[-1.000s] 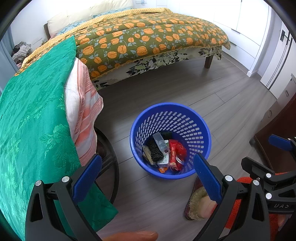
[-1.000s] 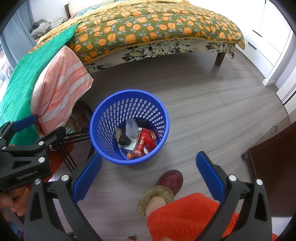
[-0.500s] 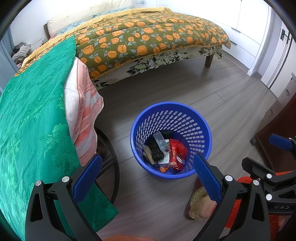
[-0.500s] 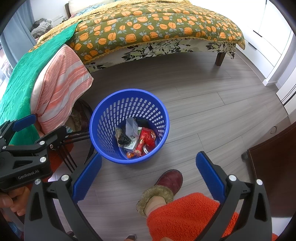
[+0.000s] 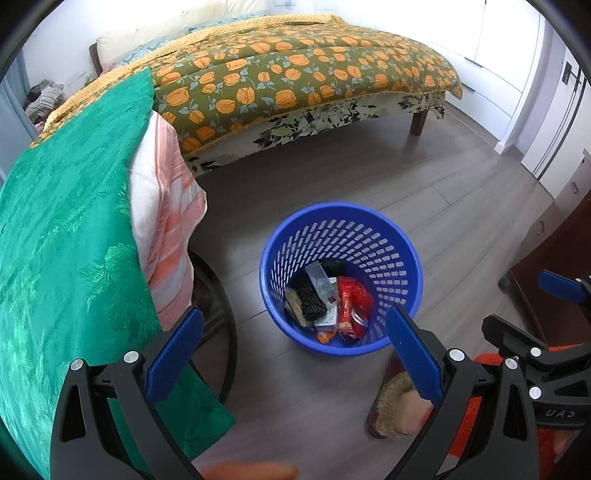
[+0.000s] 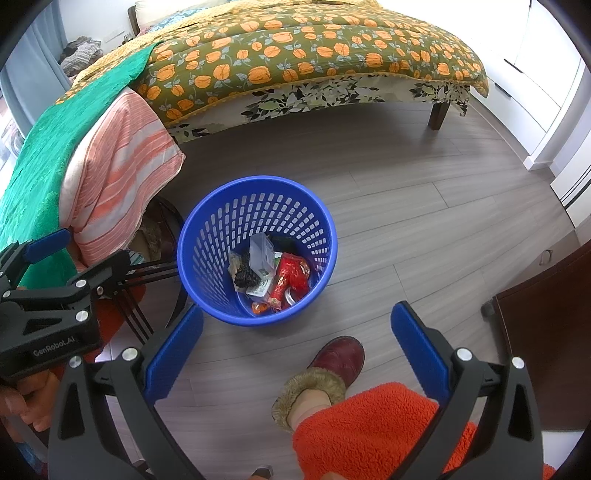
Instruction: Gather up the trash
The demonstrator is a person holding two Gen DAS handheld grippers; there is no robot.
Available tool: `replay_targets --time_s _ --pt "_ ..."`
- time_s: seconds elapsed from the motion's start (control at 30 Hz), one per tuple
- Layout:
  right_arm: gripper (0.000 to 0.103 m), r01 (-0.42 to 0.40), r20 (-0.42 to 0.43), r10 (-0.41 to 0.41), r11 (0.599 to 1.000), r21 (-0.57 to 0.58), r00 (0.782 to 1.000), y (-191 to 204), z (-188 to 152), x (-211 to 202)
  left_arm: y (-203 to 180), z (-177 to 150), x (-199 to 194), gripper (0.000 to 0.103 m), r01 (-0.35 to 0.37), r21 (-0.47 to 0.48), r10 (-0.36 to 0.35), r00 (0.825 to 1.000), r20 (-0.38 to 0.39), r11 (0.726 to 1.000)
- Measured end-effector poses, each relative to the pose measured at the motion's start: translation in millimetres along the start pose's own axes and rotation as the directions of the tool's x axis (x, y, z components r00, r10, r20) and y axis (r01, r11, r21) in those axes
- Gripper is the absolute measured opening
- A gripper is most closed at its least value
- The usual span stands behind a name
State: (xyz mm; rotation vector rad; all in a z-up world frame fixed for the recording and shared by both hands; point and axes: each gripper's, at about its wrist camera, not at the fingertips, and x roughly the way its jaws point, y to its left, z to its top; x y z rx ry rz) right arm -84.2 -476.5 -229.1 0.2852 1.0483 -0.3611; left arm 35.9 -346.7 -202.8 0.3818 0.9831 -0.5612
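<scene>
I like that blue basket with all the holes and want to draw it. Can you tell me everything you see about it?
The round blue plastic basket stands upright on the grey wood-look floor. Its wall has rows of small slots, its rim is smooth, and it narrows toward the bottom. Inside lie trash pieces: a red wrapper, a clear plastic box and something black and netted. Neither gripper touches it.

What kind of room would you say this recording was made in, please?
Most likely a bedroom in a home: a bed with a floral quilt fills the background, white wardrobe doors line the far wall, and a blue basket of trash stands on the wood-look floor.
</scene>
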Motion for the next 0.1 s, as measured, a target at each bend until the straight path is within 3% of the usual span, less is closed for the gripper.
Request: replay_targets --time_s 0.1 --pt "0.098 -0.001 -0.001 0.001 1.000 0.000 1.000 -0.3 -1.1 0.2 -1.4 -0.1 -0.5 0.098 0.003 0.000 -0.003 1.000 -0.004 1.000"
